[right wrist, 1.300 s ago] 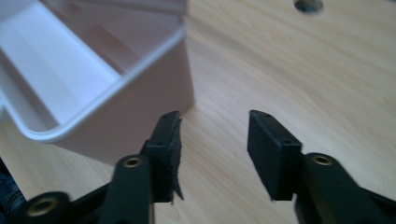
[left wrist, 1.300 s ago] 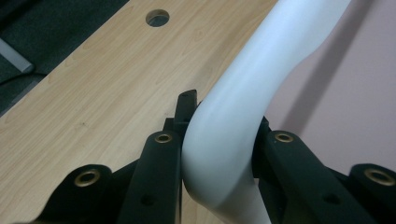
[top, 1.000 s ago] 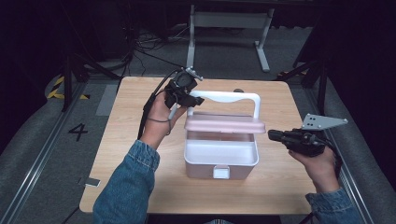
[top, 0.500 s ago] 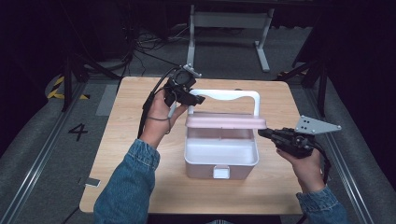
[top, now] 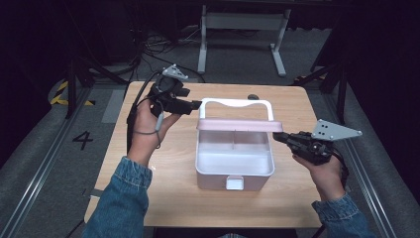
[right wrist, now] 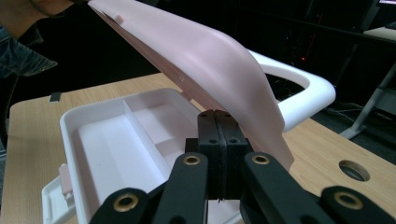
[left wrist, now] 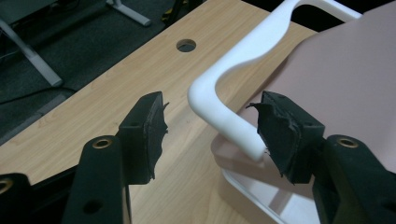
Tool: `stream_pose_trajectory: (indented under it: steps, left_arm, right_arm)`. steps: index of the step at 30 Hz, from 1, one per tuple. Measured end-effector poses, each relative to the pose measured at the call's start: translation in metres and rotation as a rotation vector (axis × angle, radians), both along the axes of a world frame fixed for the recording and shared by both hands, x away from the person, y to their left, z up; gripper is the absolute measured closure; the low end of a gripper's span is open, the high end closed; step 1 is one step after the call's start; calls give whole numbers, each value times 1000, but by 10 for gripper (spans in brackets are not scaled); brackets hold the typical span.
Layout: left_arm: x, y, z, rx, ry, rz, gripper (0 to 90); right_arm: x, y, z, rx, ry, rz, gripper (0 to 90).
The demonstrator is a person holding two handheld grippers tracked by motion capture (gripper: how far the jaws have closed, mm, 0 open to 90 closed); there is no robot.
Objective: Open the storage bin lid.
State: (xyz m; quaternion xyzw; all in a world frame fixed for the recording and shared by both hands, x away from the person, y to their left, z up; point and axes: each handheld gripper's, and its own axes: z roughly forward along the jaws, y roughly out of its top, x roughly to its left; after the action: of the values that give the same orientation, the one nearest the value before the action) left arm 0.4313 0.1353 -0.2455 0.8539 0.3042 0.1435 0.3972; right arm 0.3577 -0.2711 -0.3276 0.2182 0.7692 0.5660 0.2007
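Observation:
A white compartment box [top: 213,179] sits mid-table with its pink lid [top: 237,125] raised at a slant and its white handle [top: 235,103] behind. My left gripper [top: 197,105] is open at the handle's left corner; in the left gripper view the handle [left wrist: 243,51] bends between the jaws of that gripper [left wrist: 212,119] without being clamped. My right gripper [top: 276,138] is shut at the lid's right end. In the right gripper view its closed tips [right wrist: 218,116] sit just under the lid's [right wrist: 201,51] edge, above the box's divided tray [right wrist: 107,140].
The wooden table [top: 148,198] has a cable hole [top: 253,96] behind the handle. Dark floor, a rail and a metal stand [top: 242,29] surround the table. Bare tabletop lies left, right and in front of the box.
My right gripper has moved left, from off the box's right side to the lid's right end. The left gripper has stayed at the handle's corner.

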Motion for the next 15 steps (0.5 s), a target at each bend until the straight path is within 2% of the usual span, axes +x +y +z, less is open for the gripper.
stream_pose_trajectory:
  steps: [1, 9, 11, 15]
  left_arm:
    - [-3, 4, -2, -19, -3, -1, 431]
    - [-16, 22, -15, -42, 8, -9, 430]
    - [-17, 23, -16, -44, 11, -16, 429]
    - [-23, 26, -24, -76, 9, -36, 421]
  right_arm:
    - [1, 0, 1, 2, 4, 0, 899]
    - [8, 2, 6, 29, 17, -6, 899]
    - [10, 2, 7, 35, 16, -10, 899]
    - [15, 0, 9, 54, 14, -15, 899]
